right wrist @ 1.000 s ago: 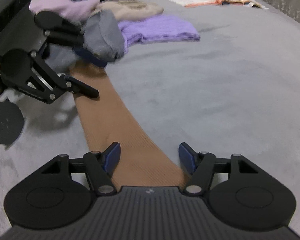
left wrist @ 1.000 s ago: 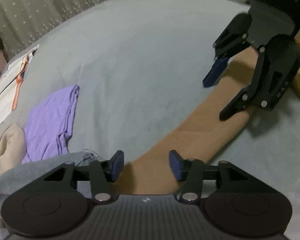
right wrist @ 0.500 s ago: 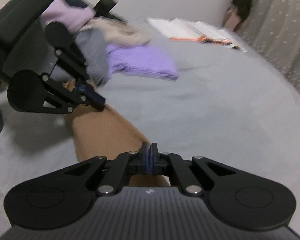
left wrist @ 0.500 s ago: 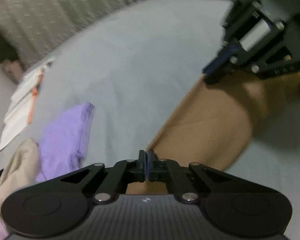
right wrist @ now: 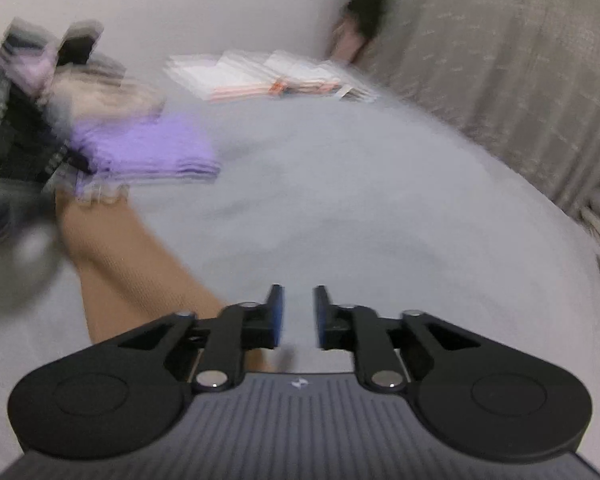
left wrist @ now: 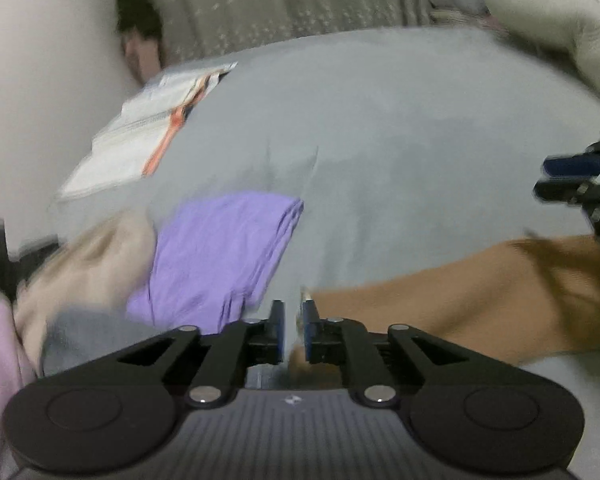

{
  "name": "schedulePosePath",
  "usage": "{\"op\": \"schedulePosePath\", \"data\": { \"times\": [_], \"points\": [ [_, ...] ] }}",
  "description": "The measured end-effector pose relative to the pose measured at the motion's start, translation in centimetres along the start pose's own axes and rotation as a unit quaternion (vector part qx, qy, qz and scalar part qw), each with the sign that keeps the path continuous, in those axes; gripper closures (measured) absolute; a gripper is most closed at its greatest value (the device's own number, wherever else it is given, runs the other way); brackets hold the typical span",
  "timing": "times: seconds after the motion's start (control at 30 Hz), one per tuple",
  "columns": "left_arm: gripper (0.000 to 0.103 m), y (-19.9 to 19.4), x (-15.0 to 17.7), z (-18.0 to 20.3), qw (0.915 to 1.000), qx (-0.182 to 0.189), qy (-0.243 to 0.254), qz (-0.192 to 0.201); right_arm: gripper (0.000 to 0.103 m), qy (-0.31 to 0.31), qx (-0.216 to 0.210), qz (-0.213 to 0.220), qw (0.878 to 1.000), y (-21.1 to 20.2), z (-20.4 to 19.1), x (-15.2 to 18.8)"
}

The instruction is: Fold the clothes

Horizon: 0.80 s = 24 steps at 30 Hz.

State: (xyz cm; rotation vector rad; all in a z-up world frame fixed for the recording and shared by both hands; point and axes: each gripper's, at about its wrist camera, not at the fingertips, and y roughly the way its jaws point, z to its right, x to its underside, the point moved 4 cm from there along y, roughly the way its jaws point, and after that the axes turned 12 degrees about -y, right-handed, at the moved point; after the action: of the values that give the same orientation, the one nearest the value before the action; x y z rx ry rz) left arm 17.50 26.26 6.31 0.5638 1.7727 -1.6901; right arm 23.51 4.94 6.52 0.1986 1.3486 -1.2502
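"Tan cloth (left wrist: 460, 300): where is it?"

"It is stretched in a long strip on the grey bed (left wrist: 380, 140). One end is at the left claw (left wrist: 294, 320), the other by the right claw (right wrist: 298, 312)."

"Are they gripping?"

"It seems not. The left claw is a narrow slit with bed showing through. The right claw is parted a bit wider, with nothing between, and the cloth runs off to its left."

"Which step?"

"Probably laying it out straight, or just letting go after that. A fold would need both ends pinched and one carried over."

"And beyond?"

"There's a folded purple cloth (left wrist: 224, 256), a loose pile (left wrist: 80, 264), then papers (left wrist: 140, 140)."
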Motion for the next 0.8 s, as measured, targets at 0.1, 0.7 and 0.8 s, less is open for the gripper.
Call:
{"op": "schedulePosePath", "data": {
  "times": [0.1,0.7,0.8],
  "points": [
    [0.066,-1.0,1.3,-1.1,0.9965,0.033,-0.071,-0.031,0.062,0.098,-0.029,0.02,0.995,-3.6,2.7,1.5],
    [0.068,5.4,2.3,-0.1,0.9267,0.079,-0.364,0.051,0.043,0.225,-0.104,0.003,0.969,-28.3,1.9,20.7],
    [0.082,5.2,2.3,-0.2,0.9137,0.095,-0.387,0.082,0.043,0.268,-0.085,0.0,0.96,-30.3,3.0,24.2]
  ]
}}
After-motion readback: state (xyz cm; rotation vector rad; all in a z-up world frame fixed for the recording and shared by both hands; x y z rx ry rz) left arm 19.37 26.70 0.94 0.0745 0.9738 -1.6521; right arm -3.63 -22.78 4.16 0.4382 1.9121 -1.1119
